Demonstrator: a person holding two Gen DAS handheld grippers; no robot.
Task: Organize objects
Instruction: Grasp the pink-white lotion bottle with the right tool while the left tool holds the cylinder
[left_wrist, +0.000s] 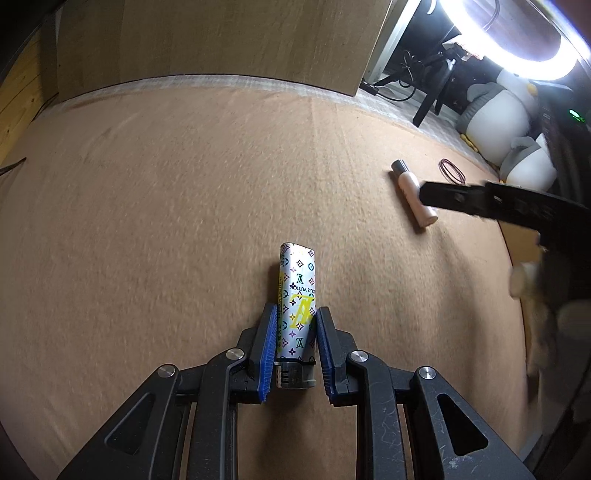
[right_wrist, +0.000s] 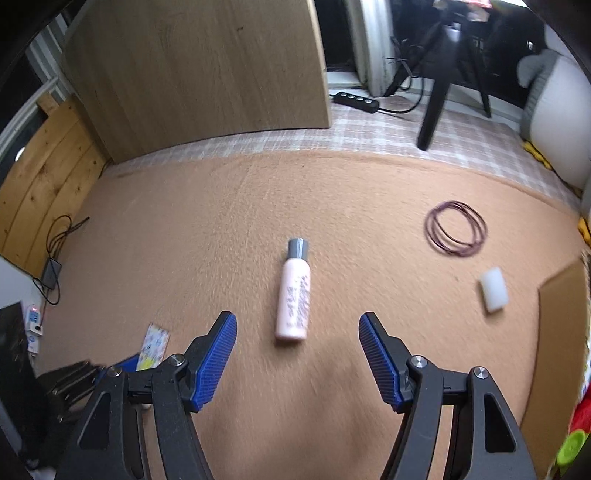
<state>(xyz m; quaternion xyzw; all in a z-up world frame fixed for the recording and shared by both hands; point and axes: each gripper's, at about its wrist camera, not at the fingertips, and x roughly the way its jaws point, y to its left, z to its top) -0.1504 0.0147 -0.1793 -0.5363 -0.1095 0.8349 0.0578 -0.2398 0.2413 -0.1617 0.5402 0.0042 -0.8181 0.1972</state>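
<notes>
My left gripper (left_wrist: 297, 308) is shut on a lighter (left_wrist: 297, 295) wrapped in a white monogram print; its blue pads press the lighter's sides near the metal head, just over the tan blanket (left_wrist: 166, 221). In the right wrist view the same lighter (right_wrist: 153, 345) shows at lower left. A pale pink bottle (right_wrist: 294, 291) with a grey cap lies flat on the blanket. My right gripper (right_wrist: 297, 316) hangs open over the bottle's base, and nothing touches its pads. From the left wrist view, a black right finger (left_wrist: 454, 195) crosses over the bottle (left_wrist: 410, 188).
A coil of thin purple bands (right_wrist: 456, 229) and a small white block (right_wrist: 493, 290) lie right of the bottle. A cardboard box (right_wrist: 557, 332) sits at the right edge. A wooden panel (right_wrist: 203, 74), power strip (right_wrist: 354, 99) and tripod leg (right_wrist: 432, 114) stand behind the blanket.
</notes>
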